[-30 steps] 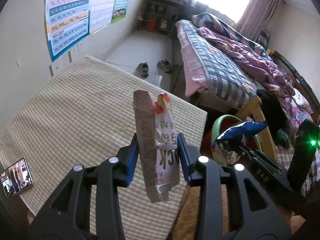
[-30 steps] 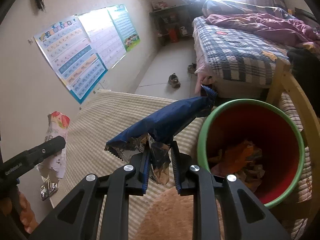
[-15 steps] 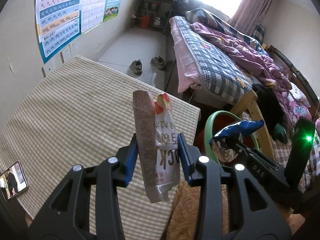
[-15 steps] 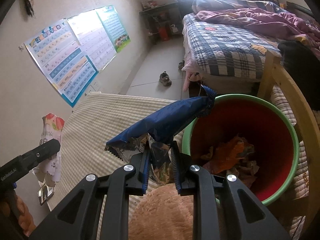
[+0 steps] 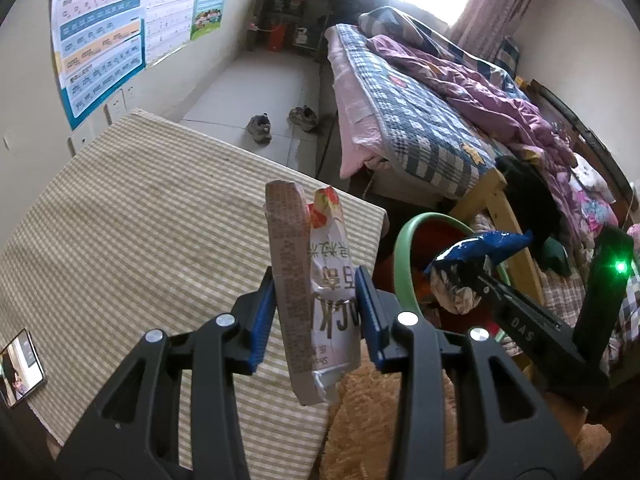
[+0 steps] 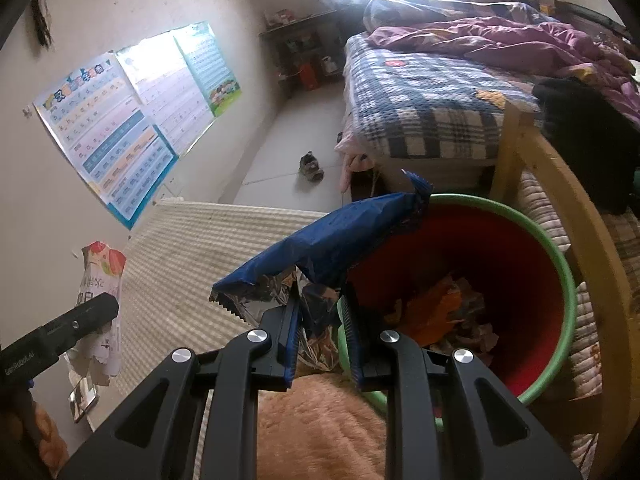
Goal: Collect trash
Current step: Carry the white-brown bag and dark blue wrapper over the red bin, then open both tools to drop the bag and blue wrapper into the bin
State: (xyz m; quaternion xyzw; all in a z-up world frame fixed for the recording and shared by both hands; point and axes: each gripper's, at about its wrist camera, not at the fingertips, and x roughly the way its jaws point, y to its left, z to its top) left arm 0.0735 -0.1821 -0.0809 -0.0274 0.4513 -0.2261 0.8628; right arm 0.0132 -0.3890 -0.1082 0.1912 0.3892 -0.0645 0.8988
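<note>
My left gripper (image 5: 316,312) is shut on a white and brown snack wrapper (image 5: 316,280), held upright above the striped table edge (image 5: 140,240). My right gripper (image 6: 320,332) is shut on a blue foil chip bag (image 6: 328,244), held over the near rim of the red bin with a green rim (image 6: 560,264). The bin holds orange and crumpled trash (image 6: 436,312). The right gripper with the blue bag (image 5: 480,248) shows in the left wrist view over the bin (image 5: 404,248). The left gripper's wrapper (image 6: 100,276) shows at the left of the right wrist view.
A phone (image 5: 20,364) lies on the table's near left corner. A tan fluffy cushion (image 6: 320,428) is below the grippers. A bed with a plaid quilt (image 5: 420,128) and a wooden frame (image 6: 560,184) stands right of the bin. Shoes (image 5: 260,128) lie on the floor.
Both grippers have moved right toward the bin. The blue bag now reaches over the bin's rim. Both grips are unchanged.
</note>
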